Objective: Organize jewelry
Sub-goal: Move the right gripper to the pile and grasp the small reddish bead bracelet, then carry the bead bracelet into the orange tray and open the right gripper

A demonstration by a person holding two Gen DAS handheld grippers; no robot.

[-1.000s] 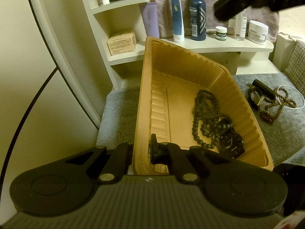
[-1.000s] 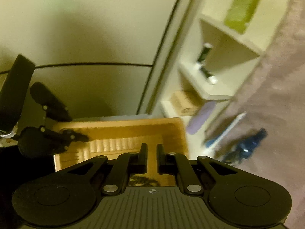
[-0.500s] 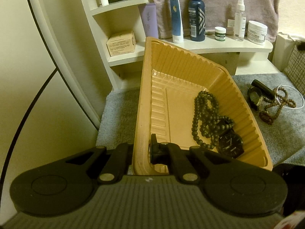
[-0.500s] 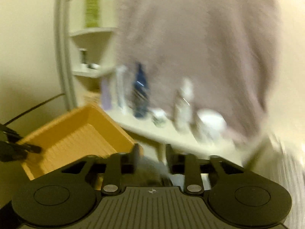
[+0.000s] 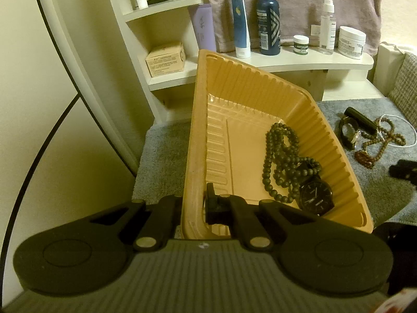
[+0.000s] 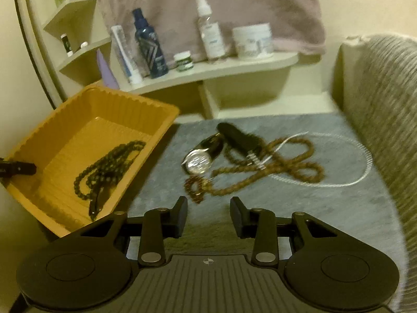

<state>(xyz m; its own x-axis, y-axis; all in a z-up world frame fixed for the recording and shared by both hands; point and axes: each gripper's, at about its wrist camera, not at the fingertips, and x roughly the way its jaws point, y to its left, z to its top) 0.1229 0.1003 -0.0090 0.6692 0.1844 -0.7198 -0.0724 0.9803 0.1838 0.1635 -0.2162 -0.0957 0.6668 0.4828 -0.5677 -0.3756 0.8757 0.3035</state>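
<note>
My left gripper (image 5: 194, 206) is shut on the near rim of an orange plastic tray (image 5: 198, 130) and holds it tilted. Inside lie a dark bead necklace (image 5: 281, 156) and a black watch (image 5: 315, 198); both show in the right wrist view too, the necklace (image 6: 109, 161) in the tray (image 6: 156, 104). On the grey mat lie a silver-faced watch (image 6: 199, 160), a brown bead necklace (image 6: 273, 167), a dark tube (image 6: 239, 135) and a white cord (image 6: 338, 180). My right gripper (image 6: 208, 216) is open and empty, just above the mat, near the brown beads.
A cream shelf (image 6: 208, 70) behind the mat holds bottles, tubes and jars, with a mauve towel (image 6: 208, 5) hanging behind. A woven basket (image 6: 385, 104) stands at the right. A mirror frame (image 5: 78, 78) runs along the left wall.
My right gripper has swung from over the tray down to the mat by the loose jewelry, and its jaws have opened. The left gripper and tray have held still.
</note>
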